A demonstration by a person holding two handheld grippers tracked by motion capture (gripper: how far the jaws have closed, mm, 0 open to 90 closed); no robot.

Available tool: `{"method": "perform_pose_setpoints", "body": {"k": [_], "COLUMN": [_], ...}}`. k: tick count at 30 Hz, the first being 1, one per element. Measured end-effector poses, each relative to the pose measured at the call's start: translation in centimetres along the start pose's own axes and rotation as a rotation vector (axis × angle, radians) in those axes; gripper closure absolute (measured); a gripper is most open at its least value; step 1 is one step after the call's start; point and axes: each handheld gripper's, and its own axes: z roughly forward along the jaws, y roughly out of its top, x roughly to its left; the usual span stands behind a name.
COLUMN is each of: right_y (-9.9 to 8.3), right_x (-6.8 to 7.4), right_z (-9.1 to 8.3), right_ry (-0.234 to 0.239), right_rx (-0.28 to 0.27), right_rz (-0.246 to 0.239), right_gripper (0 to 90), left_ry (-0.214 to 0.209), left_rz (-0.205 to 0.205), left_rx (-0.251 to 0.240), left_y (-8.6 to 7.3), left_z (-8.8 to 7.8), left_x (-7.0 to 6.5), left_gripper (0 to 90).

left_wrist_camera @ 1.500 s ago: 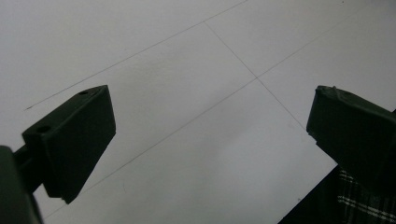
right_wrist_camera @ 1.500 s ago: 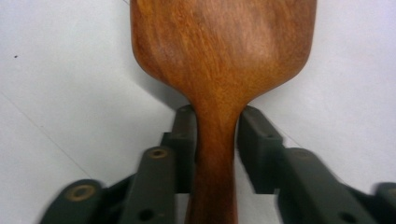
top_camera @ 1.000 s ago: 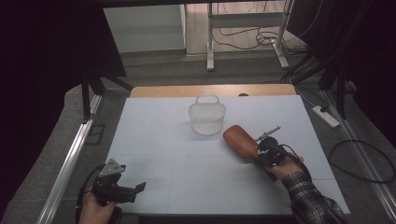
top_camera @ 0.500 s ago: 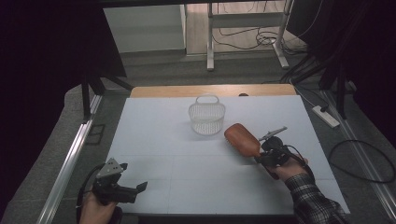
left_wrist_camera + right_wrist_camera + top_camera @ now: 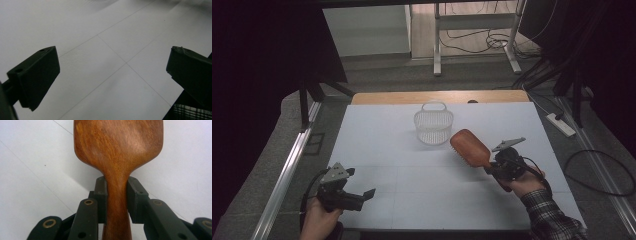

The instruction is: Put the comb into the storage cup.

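Two pads of the right gripper [image 5: 117, 200] are clamped on the brush [image 5: 470, 148] handle, above the tabletop [image 5: 377, 140] near its right edge. The head could be swung into the basket [image 5: 433, 124]. The left gripper [image 5: 362, 197] is held apart.

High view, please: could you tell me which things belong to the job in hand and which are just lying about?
In the job:
- wooden hairbrush, clamped in the right gripper
- white basket beside it

Lying about:
- power strip on the floor
- left gripper, open and idle
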Motion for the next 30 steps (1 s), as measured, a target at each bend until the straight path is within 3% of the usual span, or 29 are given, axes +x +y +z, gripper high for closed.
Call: {"method": "perform_pose_setpoints", "body": {"k": [8,16,21,30], "right_y": [0.0,0.1,0.3,0.5], "right_x": [0.3,0.5,0.9,1.4], "right_z": [-1.0,-1.7,-2.2,-2.6], "right_ry": [0.016,0.019,0.028,0.057], "right_rx": [-0.057,-0.093,-0.134,-0.183], "right_rz": [-0.003,-0.011,-0.019,0.001], "right_gripper": [72.4,72.4,72.3,72.3], "left_ry": [-0.027,-0.072,-0.139,-0.173], "left_rz": [-0.025,-0.045,-0.073,-0.056], "left_rx": [-0.033,-0.026,-0.060,-0.072], "left_y": [1.6,3.5,4.9,7.2], "left_z": [0.8,2.1,2.7,4.1], "left_x": [0.3,0.6,0.7,0.2], "left_gripper": [0.0,0.0,0.0,0.0]}}
